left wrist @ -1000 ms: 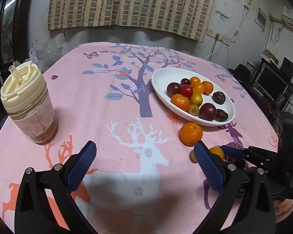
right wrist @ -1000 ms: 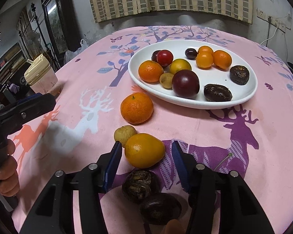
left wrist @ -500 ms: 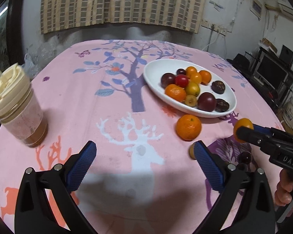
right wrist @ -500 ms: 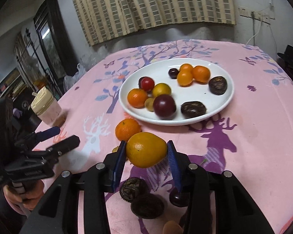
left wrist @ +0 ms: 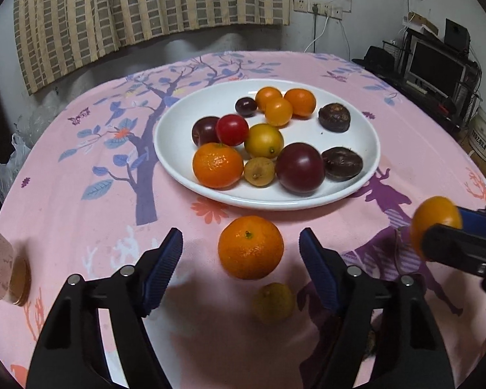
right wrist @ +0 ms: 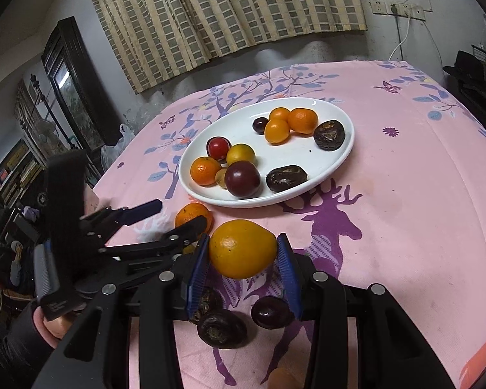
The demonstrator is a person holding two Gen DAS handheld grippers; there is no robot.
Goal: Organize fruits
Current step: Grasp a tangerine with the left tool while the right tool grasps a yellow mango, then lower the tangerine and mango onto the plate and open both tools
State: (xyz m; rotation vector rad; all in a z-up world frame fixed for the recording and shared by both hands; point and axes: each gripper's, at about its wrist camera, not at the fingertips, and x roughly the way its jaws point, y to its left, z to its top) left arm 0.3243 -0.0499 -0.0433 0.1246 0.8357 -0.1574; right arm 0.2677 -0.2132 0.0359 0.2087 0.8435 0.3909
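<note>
While the right gripper (right wrist: pixel 243 253) angles down over the near part of the pink table (right wrist: pixel 405 194), its blue jaws are clenched on a yellow-orange fruit (right wrist: pixel 243 249), which hangs clear of the cloth. Seen from the left wrist, that same fruit (left wrist: pixel 435 223) sits at the far right, pinched at the tip of the black fingers.

Tilted downward too, the left gripper (left wrist: pixel 241 254) straddles a mandarin (left wrist: pixel 250 247) that rests on the table just near of the white plate (left wrist: pixel 178 149). Its jaws are closing, with the mandarin between them, yet the pads stand apart from the peel on both sides. A small yellowish fruit (left wrist: pixel 273 303) lies nearer, just beside the mandarin. From the right wrist, a hand (right wrist: pixel 53 322) in a dark sleeve grips the handle of the left tool at the left edge.

On the plate lie oranges, a red tomato-like fruit, dark plums and two wrinkled dark fruits. Below the right gripper, three more dark fruits (right wrist: pixel 222 329) rest on the cloth. A cup with pinkish contents (left wrist: pixel 3 272) stands at the far left edge.
</note>
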